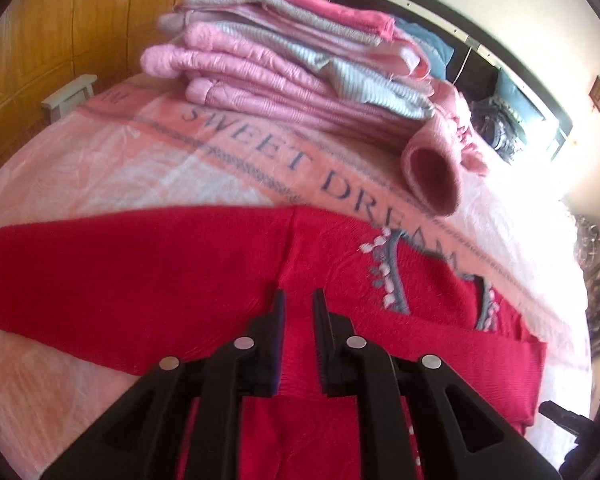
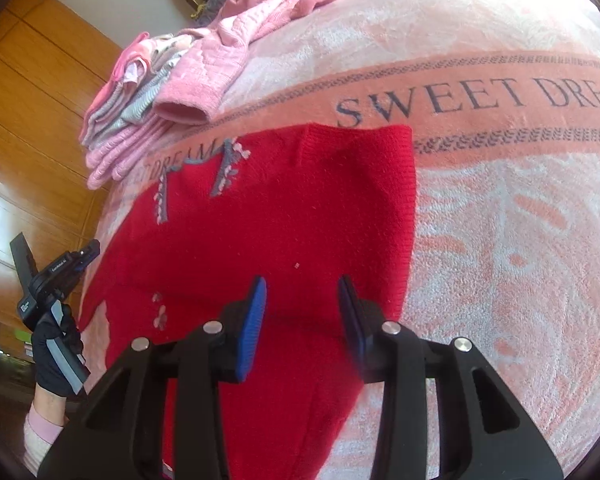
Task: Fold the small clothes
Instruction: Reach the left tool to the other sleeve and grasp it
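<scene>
Red sweater (image 2: 268,216) is lying flat on the pink blanket (image 2: 500,220), neckline toward the "SWEET DREAM" stripe, one sleeve stretched out sideways. Both claws hover right over it holding nothing: left gripper (image 1: 299,304) has its jaws a narrow gap apart, right gripper (image 2: 302,292) is spread wider. Folded pile (image 1: 284,68) of pink and grey clothes sits further up the bed.
</scene>
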